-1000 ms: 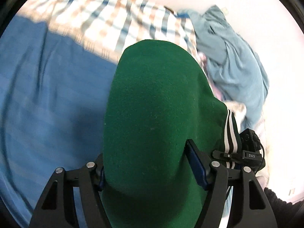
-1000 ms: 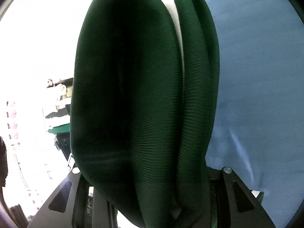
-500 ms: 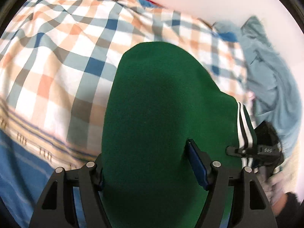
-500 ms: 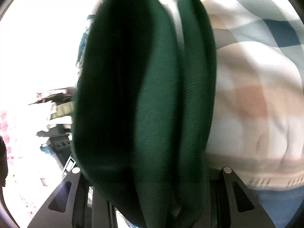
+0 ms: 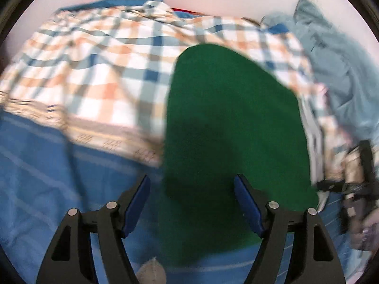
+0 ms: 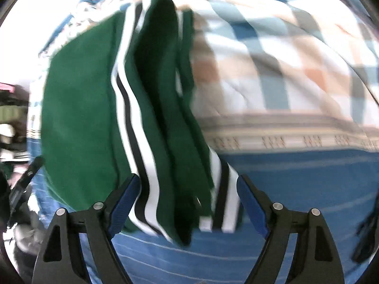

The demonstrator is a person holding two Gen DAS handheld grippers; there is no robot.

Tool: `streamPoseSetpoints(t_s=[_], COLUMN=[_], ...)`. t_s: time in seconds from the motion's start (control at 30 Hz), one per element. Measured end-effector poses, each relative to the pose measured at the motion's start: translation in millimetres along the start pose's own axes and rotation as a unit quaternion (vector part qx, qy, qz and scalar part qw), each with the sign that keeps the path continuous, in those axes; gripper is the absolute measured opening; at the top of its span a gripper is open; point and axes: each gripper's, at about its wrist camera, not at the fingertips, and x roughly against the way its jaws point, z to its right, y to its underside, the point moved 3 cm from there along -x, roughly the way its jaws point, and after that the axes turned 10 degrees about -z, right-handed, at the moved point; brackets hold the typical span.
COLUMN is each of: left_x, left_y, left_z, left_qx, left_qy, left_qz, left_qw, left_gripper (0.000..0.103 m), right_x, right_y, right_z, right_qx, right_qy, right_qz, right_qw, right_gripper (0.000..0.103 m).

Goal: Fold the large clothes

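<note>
Left wrist view: left hand-held gripper [image 5: 191, 203] stands wide open, nothing clamped. The green garment [image 5: 232, 123] lies ahead and between the blue pads, reaching forward over the plaid blanket [image 5: 99, 71] and back onto the blue striped bed sheet [image 5: 47, 165]. Whether the right pad touches the cloth cannot be told through the blur. Risk, as a judgement: with no grip, the folded bundle may slump off the blanket edge and open up.

Right wrist view: right hand-held gripper [image 6: 187, 196] also wide open. Garment layers with white and black stripes [image 6: 132, 146] bunch between the pads, loose, not pinched. Plaid blanket ahead to the right, sheet below. Risk: a pad could snag a layer on pull-back and drag the stacked folds apart.
</note>
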Motion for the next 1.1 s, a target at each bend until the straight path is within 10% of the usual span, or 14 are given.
streamPoseSetpoints(t_s=[0.33, 0.5, 1.1], left_x=[97, 161, 431], left_y=[59, 84, 218], left_z=[41, 76, 146], left_qx=[-0.002, -0.013, -0.021], left_qy=[-0.155, -0.157, -0.122], left_qz=[0.064, 0.071, 0.143], left_qw=[0.9858, 0.985, 0.982], left_gripper=[0.096, 0.1, 0.1], right_x=[106, 164, 427], right_y=[104, 116, 391], right_z=[-54, -118, -220], right_qx=[-0.007, -0.009, -0.005], right_qy=[0.194, 0.2, 0.208], right_qz=[0.106, 0.14, 0.276], right_qw=[0.975, 0.97, 0.938], right_gripper=[0.095, 0.095, 0.096])
